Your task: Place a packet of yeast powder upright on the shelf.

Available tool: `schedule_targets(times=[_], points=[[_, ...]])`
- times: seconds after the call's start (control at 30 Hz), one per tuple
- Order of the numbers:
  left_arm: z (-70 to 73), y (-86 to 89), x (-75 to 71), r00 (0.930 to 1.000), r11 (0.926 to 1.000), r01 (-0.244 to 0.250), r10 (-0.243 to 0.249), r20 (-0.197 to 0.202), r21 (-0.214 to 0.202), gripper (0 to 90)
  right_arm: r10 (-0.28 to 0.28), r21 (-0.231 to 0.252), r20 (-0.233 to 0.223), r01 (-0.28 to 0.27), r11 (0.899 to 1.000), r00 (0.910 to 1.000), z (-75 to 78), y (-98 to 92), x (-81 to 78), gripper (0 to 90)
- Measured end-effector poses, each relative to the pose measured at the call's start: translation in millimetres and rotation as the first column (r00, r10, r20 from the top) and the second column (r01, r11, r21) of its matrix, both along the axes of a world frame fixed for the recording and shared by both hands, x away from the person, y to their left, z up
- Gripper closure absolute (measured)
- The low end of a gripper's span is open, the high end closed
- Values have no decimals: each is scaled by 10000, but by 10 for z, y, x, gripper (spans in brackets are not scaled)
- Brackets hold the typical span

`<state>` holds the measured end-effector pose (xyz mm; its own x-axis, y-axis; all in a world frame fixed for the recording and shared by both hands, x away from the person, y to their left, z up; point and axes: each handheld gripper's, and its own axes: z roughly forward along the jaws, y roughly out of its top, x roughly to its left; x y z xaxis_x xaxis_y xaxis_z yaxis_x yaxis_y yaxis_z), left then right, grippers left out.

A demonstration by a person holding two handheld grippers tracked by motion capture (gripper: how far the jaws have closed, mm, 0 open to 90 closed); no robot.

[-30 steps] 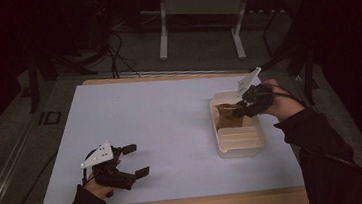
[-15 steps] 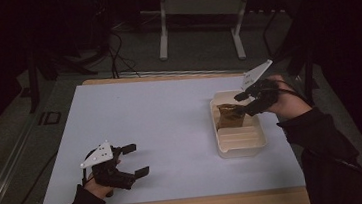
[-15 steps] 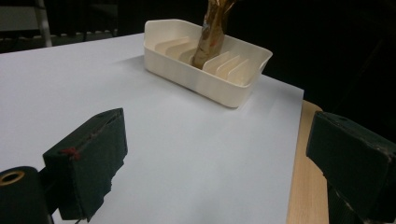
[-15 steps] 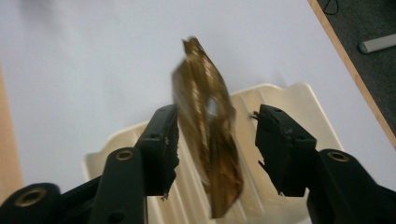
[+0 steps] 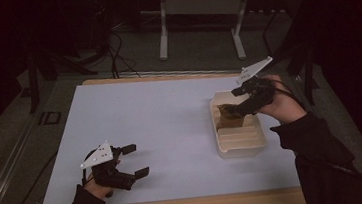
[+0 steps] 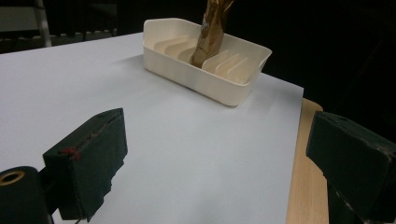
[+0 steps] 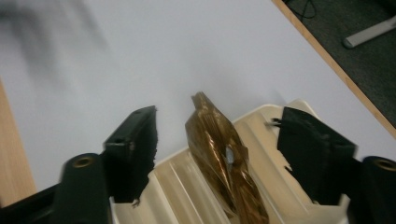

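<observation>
While upright in slotted tray (image 7: pixel 299 112), gold packet (image 7: pixel 224 158) points up.

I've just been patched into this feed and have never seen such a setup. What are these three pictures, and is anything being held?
A person works at a table covered by a white sheet, with a hand-held two-jaw gripper in each hand. The high view looks down from above; the other two pictures come from cameras riding on the grippers.

The left gripper rests open and empty. The right gripper has just been opening; a crinkled golden-brown wrapped packet stands between its jaws, untouched, in a slot of the cream ribbed plastic tray.
</observation>
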<state>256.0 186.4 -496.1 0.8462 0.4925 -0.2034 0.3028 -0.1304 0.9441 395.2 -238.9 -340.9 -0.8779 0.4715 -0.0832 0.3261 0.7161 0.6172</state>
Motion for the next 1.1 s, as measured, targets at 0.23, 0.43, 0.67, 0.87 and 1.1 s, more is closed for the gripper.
schedule_targets(times=[0.23,0.43,0.67,0.87,1.1], points=[[-2,-2,-7,10000,9999,56,-56,42,108,60,-284,870,135,271,9958,9995,-52,47,-105,118],[3,1,-12,10000,10000,50,-51,75,66,60,-327,1378,202,296,9900,9993,-148,116,-228,105],[10,8,-19,9999,10000,45,-46,99,31,60,-186,2084,505,77,9780,9985,-213,218,-433,106],[11,9,-22,9999,10000,63,-63,81,-3,60,176,2304,517,-291,9727,9985,-333,306,-619,107],[13,17,-23,9999,10000,51,-50,106,-13,60,195,2447,559,-326,9691,9982,-477,332,-792,130]])
